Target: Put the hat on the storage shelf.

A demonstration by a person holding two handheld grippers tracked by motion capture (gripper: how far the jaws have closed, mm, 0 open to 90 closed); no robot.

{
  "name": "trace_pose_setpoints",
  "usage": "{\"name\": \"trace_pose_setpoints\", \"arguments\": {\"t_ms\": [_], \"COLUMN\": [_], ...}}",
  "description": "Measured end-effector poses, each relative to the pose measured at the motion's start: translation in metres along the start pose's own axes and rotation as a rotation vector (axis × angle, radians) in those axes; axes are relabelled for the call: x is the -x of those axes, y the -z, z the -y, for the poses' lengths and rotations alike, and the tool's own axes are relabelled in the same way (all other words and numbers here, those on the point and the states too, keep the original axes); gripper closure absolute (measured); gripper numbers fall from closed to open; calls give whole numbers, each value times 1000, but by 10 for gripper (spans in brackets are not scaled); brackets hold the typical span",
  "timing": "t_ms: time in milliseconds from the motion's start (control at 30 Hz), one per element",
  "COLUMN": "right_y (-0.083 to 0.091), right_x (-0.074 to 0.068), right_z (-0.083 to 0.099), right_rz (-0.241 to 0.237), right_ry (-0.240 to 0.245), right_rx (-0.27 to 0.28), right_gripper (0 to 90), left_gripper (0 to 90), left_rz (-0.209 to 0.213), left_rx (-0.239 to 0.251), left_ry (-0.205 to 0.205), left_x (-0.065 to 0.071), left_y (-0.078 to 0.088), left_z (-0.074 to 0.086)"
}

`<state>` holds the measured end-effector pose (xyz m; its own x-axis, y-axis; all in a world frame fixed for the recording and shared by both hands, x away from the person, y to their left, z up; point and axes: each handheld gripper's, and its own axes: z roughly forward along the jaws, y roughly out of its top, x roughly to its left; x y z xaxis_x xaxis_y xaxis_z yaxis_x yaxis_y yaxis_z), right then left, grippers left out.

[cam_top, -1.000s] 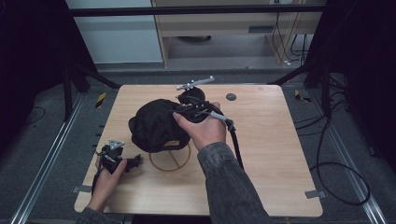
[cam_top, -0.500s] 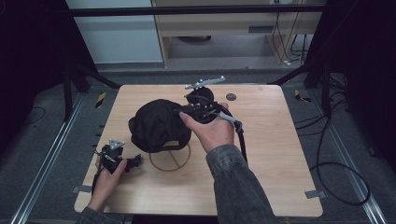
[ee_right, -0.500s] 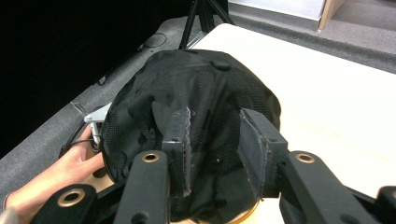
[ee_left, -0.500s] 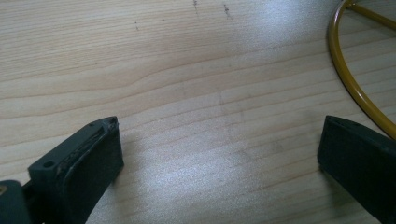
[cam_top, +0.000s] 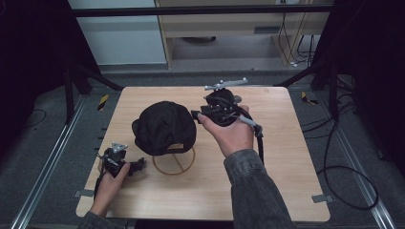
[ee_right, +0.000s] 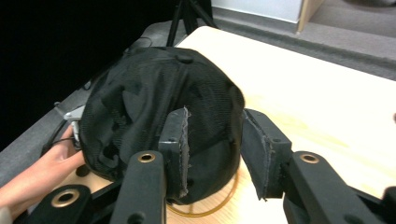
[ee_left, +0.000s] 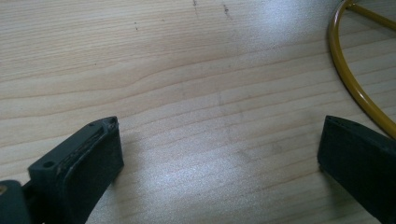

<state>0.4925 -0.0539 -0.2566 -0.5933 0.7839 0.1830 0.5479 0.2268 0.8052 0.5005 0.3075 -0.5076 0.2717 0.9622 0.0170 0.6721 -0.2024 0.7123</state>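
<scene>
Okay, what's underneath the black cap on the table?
The black cap sits on a yellow wire stand; its ring base with crossing spokes shows on the table. The cap covers the stand's upper part.

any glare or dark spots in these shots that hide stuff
High view: dim, surroundings nearly black, the black cap reads as a shape with little detail. Left gripper view: a pale sheen on the wooden table, grain still legible, yellow ring sharp. Right gripper view: black background at left, cap mesh visible.

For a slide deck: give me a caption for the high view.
Black cap sits on a yellow wire stand; right gripper open beside it, left gripper resting on table.
</scene>
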Motion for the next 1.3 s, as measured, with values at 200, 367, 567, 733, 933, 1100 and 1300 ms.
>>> {"name": "trace_pose_setpoints", "arguments": {"t_ms": [200, 367, 567, 733, 933, 1100, 1300], "right_y": [12, 22, 29, 31, 26, 23, 19], "right_x": [14, 25, 36, 51, 71, 85, 93], "right_z": [3, 5, 8, 12, 19, 23, 25], "right_rz": [47, 86, 126, 168, 230, 277, 325], "right_ry": [-23, -41, -42, -60, -81, -93, -79], "right_rx": [12, 21, 39, 57, 61, 74, 71], "right_gripper": [513, 418, 324, 255, 182, 149, 116], "left_gripper": [0, 0, 0, 0, 0, 0, 0], "left_rz": [0, 1, 1, 2, 4, 6, 10], "left_rx": [1, 0, 0, 0, -1, -1, -2], "left_ry": [0, 0, 0, -2, -4, -7, -10], "left_x": [0, 0, 0, 0, 0, 0, -1], "left_y": [0, 0, 0, 0, 0, 0, -1], "left_z": [0, 0, 0, 0, 0, 0, -1]}}
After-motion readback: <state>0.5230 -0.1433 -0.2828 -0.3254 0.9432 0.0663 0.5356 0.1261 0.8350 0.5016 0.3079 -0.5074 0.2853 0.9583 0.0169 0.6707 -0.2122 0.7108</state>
